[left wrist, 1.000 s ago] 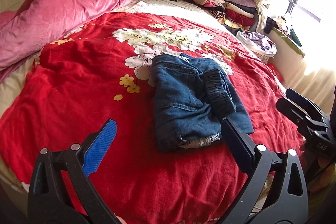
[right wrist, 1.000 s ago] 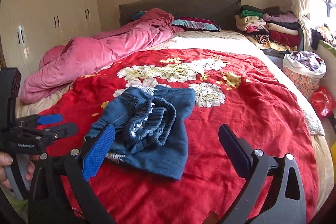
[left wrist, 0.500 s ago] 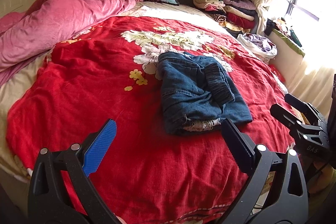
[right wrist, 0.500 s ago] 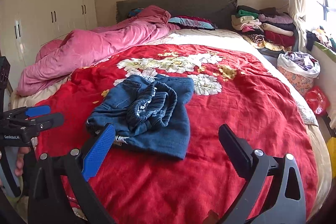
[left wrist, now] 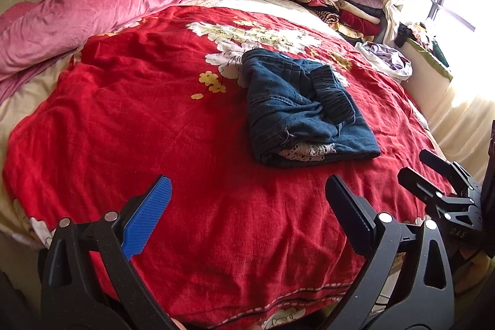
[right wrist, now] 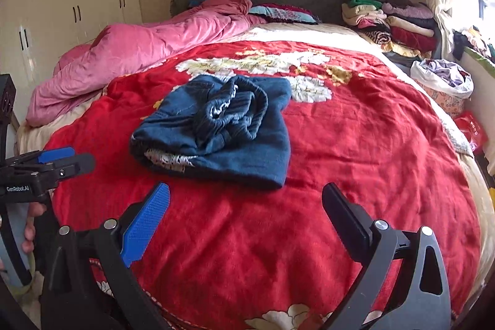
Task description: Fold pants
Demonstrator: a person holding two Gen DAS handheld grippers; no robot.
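The pants (left wrist: 304,110) lie as a compact folded bundle on the red blanket (left wrist: 154,119), near the middle of the bed and a little toward the window side, with the elastic waistband (right wrist: 235,113) bunched on top and a strip of pale lace lining (left wrist: 306,151) showing at the near edge. Neither tool touches them: the left gripper (left wrist: 247,218) hangs over the foot of the bed with its fingers spread wide and nothing between them, and the right gripper (right wrist: 246,217) is the same, wide apart and empty, well short of the bundle. Both being clear of the cloth suggests the folding is done, or close to it (the waistband sits rumpled rather than flat, so one more smoothing pass could be argued for). The bundle sits on the open part of the blanket, apart from the pink duvet (left wrist: 92,11) and the stack of clothes (left wrist: 340,5) by the headboard, likely because that bare stretch gives room to work
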